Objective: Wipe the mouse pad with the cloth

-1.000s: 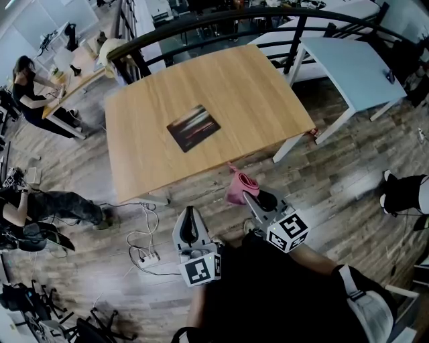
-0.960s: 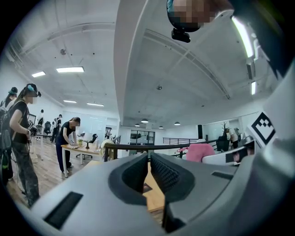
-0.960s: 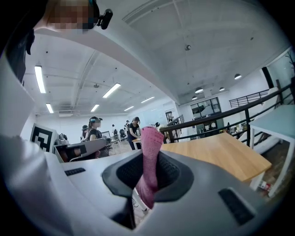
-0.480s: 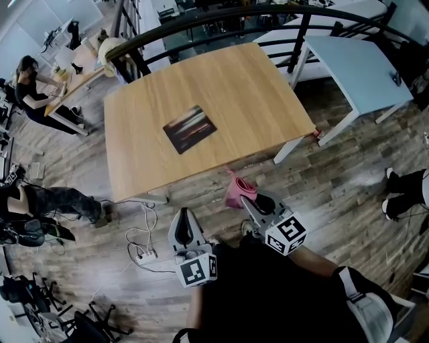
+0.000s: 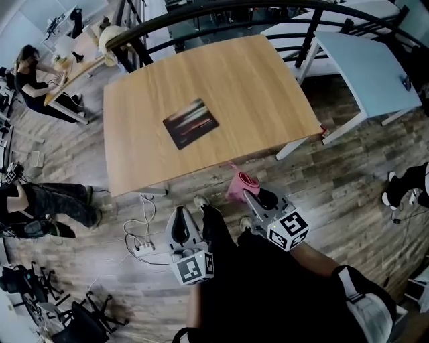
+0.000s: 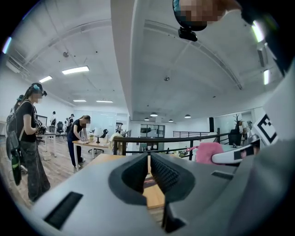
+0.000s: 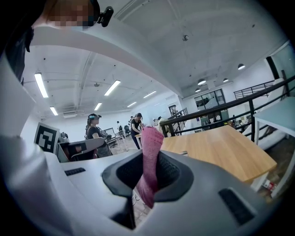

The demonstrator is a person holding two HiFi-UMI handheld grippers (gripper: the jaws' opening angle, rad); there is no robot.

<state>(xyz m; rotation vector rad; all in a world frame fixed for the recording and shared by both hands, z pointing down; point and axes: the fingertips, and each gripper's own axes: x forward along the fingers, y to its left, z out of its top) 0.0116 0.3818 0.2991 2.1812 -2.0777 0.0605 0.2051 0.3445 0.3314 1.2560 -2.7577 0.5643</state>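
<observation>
**Plainly a soft thing: cloth in hand, pad well ahead**

The cloth [image 7: 151,138], pink and bunched into a loose roll, stands between the jaws of the right gripper [image 7: 150,160]. The jaws pinch it about its middle, so one end rises above them and the other hangs below. We judge it light, limp and easily squashed. It should sit firmly against the ribbed pads, and nothing in it can break. A free end could fold under or drag, though. For wiping we would want a broad fold below the jaws, so a hold nearer one end would serve better than this one. We cannot tell how much hangs loose.

In the head view the cloth hangs over the floor, just short of the near edge of the wooden table [image 5: 268,87]. The mouse pad [image 5: 191,123], dark and thin, lies flat on that table, well apart from the cloth. We judge the pad light and flexible, so it may slide or ruck under a stroke. Pinning one corner would steady it.

The left gripper [image 6: 149,168] could do that. Its jaws are drawn together to a narrow slit with nothing between them, and it sits low by our body.

Beyond are a white table [image 5: 362,63], a dark railing [image 5: 221,15] and people at desks to the left.
</observation>
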